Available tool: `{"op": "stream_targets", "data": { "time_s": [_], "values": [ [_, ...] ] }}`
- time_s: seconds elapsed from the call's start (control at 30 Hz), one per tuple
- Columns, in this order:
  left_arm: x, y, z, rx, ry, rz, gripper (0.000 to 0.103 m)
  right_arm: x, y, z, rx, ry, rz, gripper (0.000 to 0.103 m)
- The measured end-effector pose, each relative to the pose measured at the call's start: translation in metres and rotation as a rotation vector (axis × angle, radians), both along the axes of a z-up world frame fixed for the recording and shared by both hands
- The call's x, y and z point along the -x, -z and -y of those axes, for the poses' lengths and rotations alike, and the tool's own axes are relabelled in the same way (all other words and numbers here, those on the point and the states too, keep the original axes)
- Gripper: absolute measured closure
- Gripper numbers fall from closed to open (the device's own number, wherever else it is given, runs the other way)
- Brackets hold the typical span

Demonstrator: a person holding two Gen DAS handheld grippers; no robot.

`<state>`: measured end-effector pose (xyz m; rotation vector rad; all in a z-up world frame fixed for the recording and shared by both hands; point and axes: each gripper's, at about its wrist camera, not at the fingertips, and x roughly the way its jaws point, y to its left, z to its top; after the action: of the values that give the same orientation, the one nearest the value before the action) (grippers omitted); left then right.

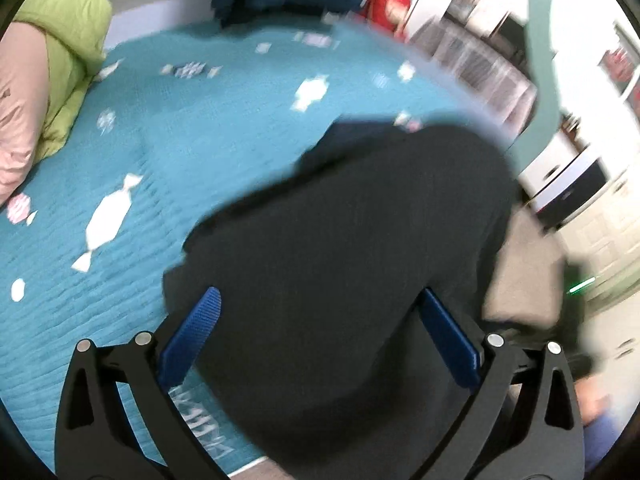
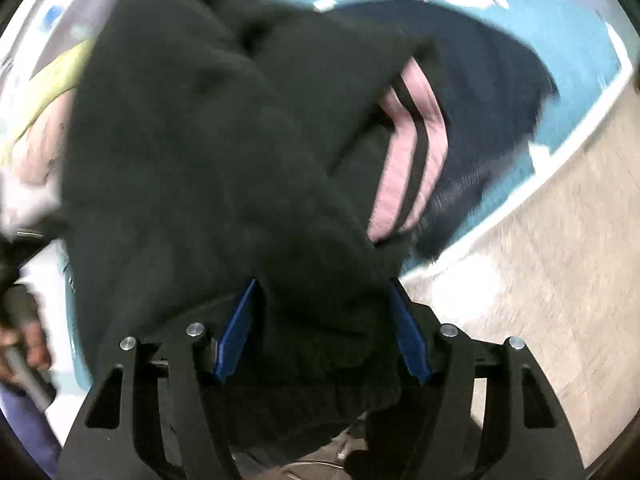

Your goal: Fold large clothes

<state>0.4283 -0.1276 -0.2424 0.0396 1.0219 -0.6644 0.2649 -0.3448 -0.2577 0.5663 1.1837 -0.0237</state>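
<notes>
While it's blurry in both views, the main thing is a big black garment (image 2: 224,152), looks like a fleecy sweatshirt or track top with pink stripes (image 2: 404,148) down one part, heaped near the edge of a bed with a teal bedspread (image 1: 168,152). It's clearly soft and floppy, thick enough to bunch up, probably on the heavier side for clothing, so I'd guess it sags and drags if you only lift one corner. Not slippery, nothing fragile. Best bet is grabbing it at a seam or the ribbed hem, one tong at each end of the same edge, so it hangs flat instead of in a lump. The right gripper (image 2: 322,330) has its blue pads spread apart with a thick wad of the black fabric sitting between them; the pads don't look like they're pinching it, so I'd call that one open around the cloth. The left gripper (image 1: 320,336) is spread wide right over the dark fabric, holding nothing. Further out there's a green and pink duvet (image 1: 60,60) piled at the far side of the bed, and beige floor (image 2: 540,280) beside the bed edge.
</notes>
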Motion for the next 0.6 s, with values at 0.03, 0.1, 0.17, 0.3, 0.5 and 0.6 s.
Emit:
{"op": "stream_targets", "data": {
  "time_s": [0.03,0.1,0.17,0.3,0.5,0.6],
  "values": [
    [0.005,-0.012,0.006,0.026,0.023,0.017,0.004,0.002,0.007,0.000,-0.008,0.015,-0.012,0.041],
    [0.017,-0.031,0.025,0.043,0.089,0.063,0.004,0.005,0.015,0.003,-0.035,0.031,-0.025,0.041],
    [0.026,-0.037,0.050,0.054,0.163,0.060,0.004,0.007,0.019,0.005,-0.051,0.035,-0.036,0.041],
    [0.030,-0.003,0.101,-0.129,0.232,0.068,0.004,0.008,0.025,0.016,-0.072,0.048,-0.048,0.028],
    [0.000,0.051,0.123,-0.342,0.226,0.051,0.004,0.025,0.054,0.042,-0.290,0.139,-0.022,0.009],
    [-0.005,0.049,0.118,-0.313,0.242,0.019,0.004,0.030,0.077,0.053,-0.430,0.178,-0.022,0.008]
  ]
}}
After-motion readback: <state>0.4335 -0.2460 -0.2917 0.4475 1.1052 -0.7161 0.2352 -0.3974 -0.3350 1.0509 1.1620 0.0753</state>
